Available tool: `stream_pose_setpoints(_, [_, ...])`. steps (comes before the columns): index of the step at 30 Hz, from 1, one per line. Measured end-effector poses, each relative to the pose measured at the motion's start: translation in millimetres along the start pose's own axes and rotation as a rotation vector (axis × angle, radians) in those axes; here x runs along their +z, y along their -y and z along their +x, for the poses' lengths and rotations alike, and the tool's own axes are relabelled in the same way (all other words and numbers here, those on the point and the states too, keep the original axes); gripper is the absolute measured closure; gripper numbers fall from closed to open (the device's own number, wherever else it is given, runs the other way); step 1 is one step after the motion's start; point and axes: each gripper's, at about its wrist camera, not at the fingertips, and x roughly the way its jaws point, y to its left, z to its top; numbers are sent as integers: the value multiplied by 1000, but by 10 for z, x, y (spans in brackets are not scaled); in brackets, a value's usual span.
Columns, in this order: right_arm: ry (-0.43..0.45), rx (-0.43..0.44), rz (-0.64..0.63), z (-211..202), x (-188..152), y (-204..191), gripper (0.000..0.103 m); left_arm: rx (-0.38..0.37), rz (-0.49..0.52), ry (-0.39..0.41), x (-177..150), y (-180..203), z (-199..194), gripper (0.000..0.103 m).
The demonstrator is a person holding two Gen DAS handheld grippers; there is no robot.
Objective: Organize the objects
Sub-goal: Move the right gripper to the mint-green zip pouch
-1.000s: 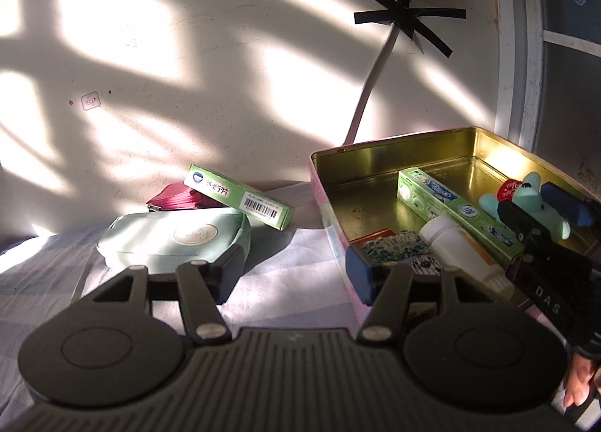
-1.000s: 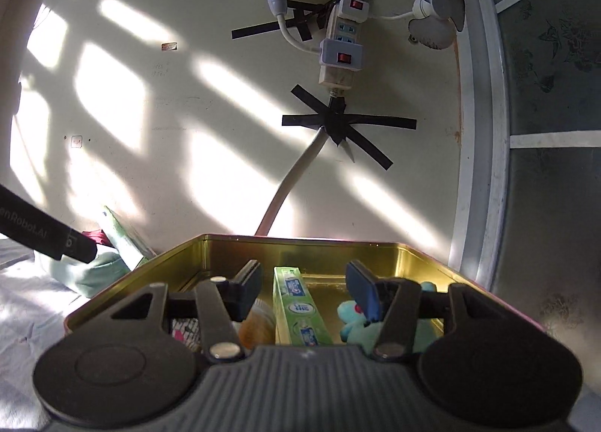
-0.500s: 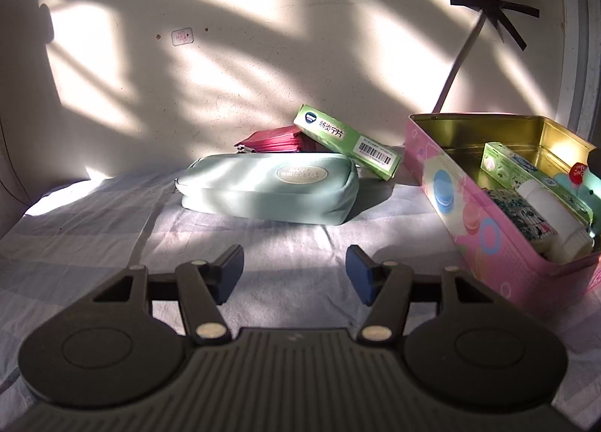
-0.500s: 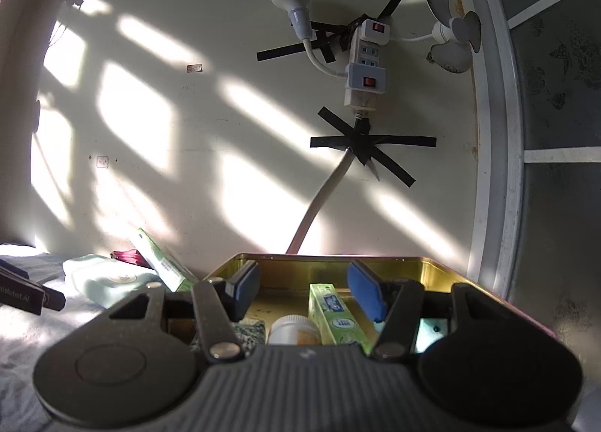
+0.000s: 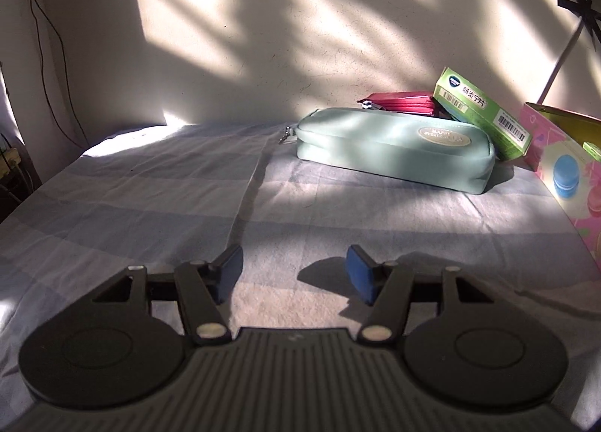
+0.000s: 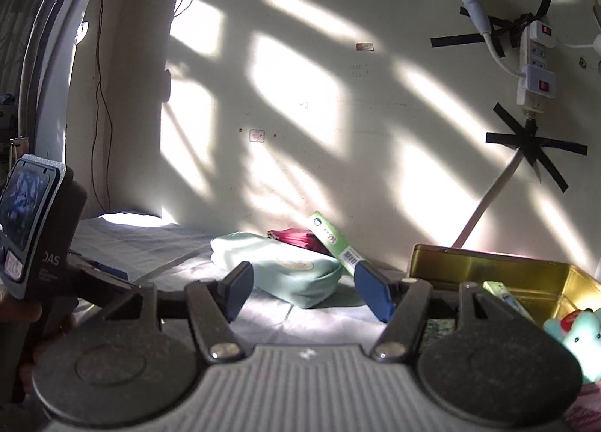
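Note:
A mint green zip pouch lies on the striped cloth, with a red wallet behind it and a green carton leaning on it. The pink tin with a gold inside stands at the right. My left gripper is open and empty, low over the cloth, well short of the pouch. My right gripper is open and empty, with the pouch beyond it. In the right wrist view the tin holds a teal plush toy and a toothpaste box.
The wall stands close behind the objects. A power strip and a cable are taped to it above the tin. The left tool's body shows at the left edge of the right wrist view. The cloth stretches left.
Both grippers have swung left, away from the tin. The left one has also dropped low over the cloth, and the pouch now sits ahead of the right one. Both stayed open.

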Motion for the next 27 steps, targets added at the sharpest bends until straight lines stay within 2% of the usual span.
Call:
stream_pose_setpoints(2, [-61,61,70,205,50,-51,40,12,-69,-20,-29,-185,86,40])
stream_pose_setpoints(4, [-110,84,129,453,90,-81,39,18,-128,-52,-73,-318,176,40])
stream_pose_setpoints(6, [-165,66,173,758,120,-96,39,-19,-172,-18,-62,-396,126,38])
stream_pose_setpoints(10, [-256,-7,148,1330,136,-125,38,-29,-175,-18,-68,-379,126,35])
stream_pose_setpoints(12, [-286,-53,192,1547,119,-42,35,-35,-169,-13,-69,-372,121,35])
stream_pose_setpoints(18, [-344,-118,493,1964,26,394,29,-56,-168,-32,-62,-378,163,33])
stream_pose_setpoints(21, [-364,-100,605,2117,-42,537,30,-61,-163,-35,-62,-374,177,31])
stream_pose_setpoints(24, [-367,-89,661,2210,-98,607,29,-65,-163,-36,-64,-372,175,29])
stream_pose_setpoints(25, [-366,-86,655,2217,-102,605,32,-66,-163,-36,-63,-373,176,29])
stream_pose_setpoints(26, [-364,-74,655,2216,-111,599,43,-64,-163,-36,-64,-371,173,29])
stream_pose_setpoints(27, [-365,-62,659,2204,-121,593,43,-64,-163,-36,-63,-371,174,29])
